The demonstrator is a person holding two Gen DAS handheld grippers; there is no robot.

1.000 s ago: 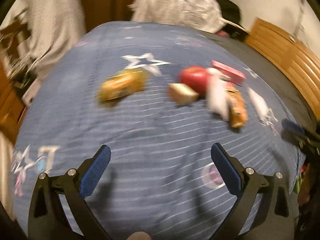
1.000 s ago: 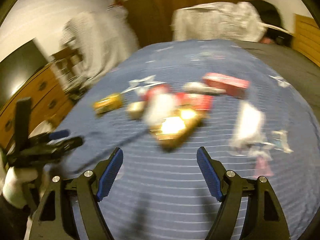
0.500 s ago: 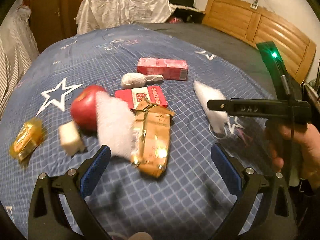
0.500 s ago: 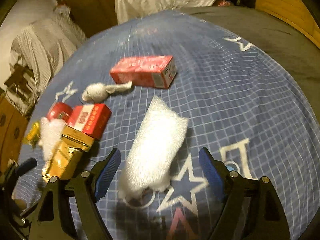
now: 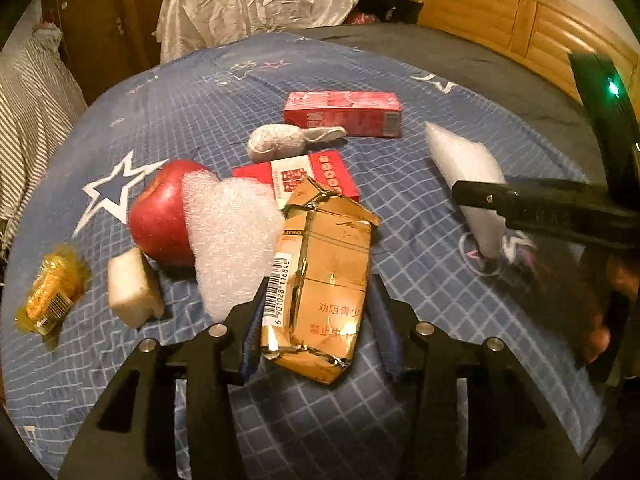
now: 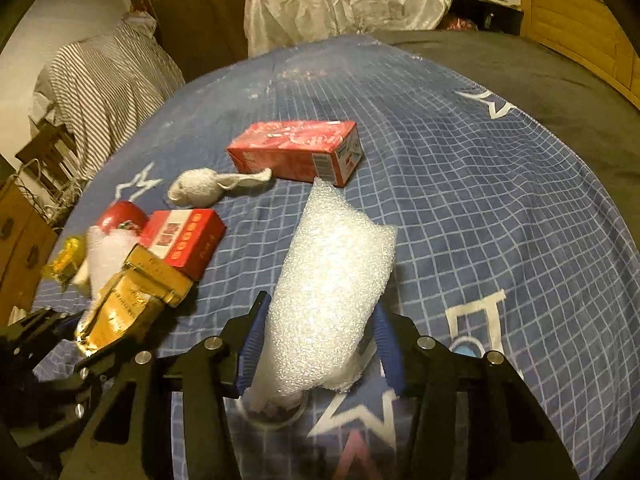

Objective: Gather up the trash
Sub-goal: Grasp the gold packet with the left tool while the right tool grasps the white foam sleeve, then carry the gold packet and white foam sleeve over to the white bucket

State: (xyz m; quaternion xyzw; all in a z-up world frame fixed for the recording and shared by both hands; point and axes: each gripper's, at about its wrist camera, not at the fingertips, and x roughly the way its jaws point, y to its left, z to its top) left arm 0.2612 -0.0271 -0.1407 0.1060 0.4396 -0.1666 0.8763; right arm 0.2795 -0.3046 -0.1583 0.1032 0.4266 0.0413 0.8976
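My left gripper point(image 5: 318, 338) has its blue pads on both sides of a crumpled gold cigarette carton point(image 5: 324, 280) lying on the blue checked bedspread point(image 5: 200, 120); the pads sit against its edges. My right gripper point(image 6: 316, 344) has its pads around the near end of a white foam wrap roll point(image 6: 332, 280), also on the bedspread. The gold carton also shows in the right wrist view point(image 6: 128, 304), and the foam roll in the left wrist view point(image 5: 468, 172).
On the bedspread lie a red apple point(image 5: 160, 216), a foam sheet point(image 5: 232, 240), a white block point(image 5: 132, 288), a yellow wrapper point(image 5: 52, 292), a red pack point(image 5: 316, 172), a red carton point(image 5: 344, 114) and a grey wad point(image 5: 276, 142). A wooden headboard point(image 5: 500, 12) stands at the right.
Both grippers moved forward and down and narrowed: the left onto the gold carton, the right onto the white foam roll. One second ago both were wide open and farther back.
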